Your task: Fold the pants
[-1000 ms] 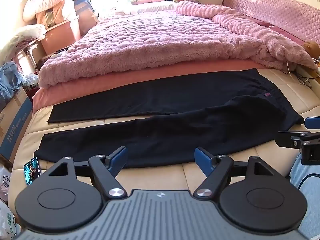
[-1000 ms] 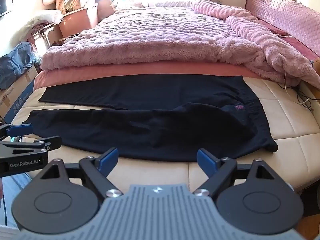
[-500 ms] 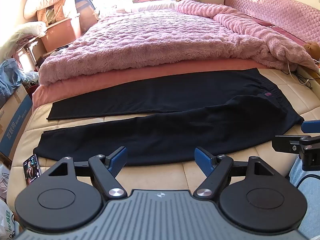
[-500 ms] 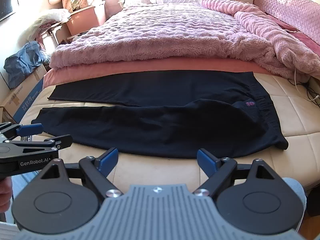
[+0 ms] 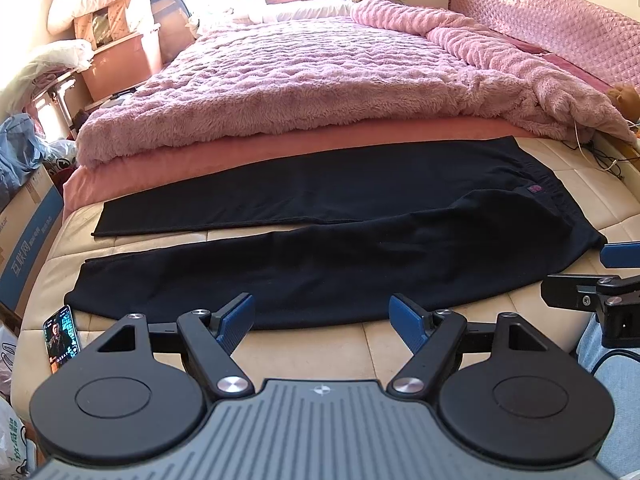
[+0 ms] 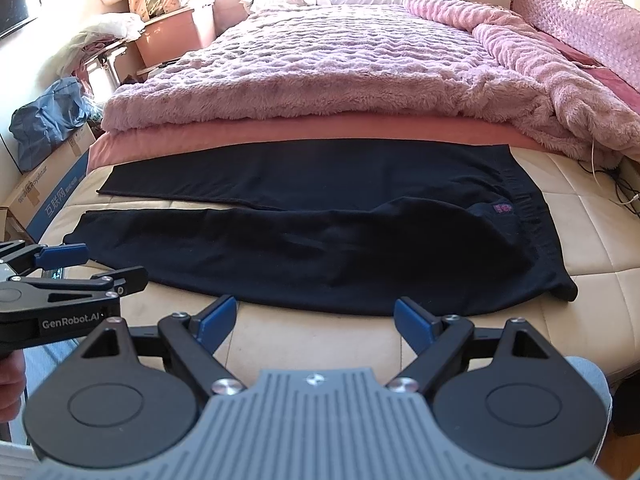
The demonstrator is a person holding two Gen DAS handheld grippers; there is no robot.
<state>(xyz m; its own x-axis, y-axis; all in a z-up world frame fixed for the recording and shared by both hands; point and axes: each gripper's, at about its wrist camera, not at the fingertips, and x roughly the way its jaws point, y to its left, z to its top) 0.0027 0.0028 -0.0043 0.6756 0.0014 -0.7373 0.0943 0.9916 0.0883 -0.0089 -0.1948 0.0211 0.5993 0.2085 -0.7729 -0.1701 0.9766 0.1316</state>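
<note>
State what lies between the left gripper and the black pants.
Only bare cream mattress separates the left gripper from the black pants, seen in the left wrist view.

a fluffy pink blanket (image 5: 320, 80) covers the far part of the cream mattress (image 5: 320, 344), over a salmon sheet (image 5: 280, 148). a lit phone (image 5: 62, 338) lies at the mattress's near left corner. cardboard boxes (image 5: 28, 236) stand off its left edge, white cables (image 5: 580, 144) near its right edge.

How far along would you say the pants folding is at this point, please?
Done: the black pants lie spread flat on the bed, legs apart. In hand: nothing; the left gripper and right gripper hover open near the front edge. Left: every fold.
</note>
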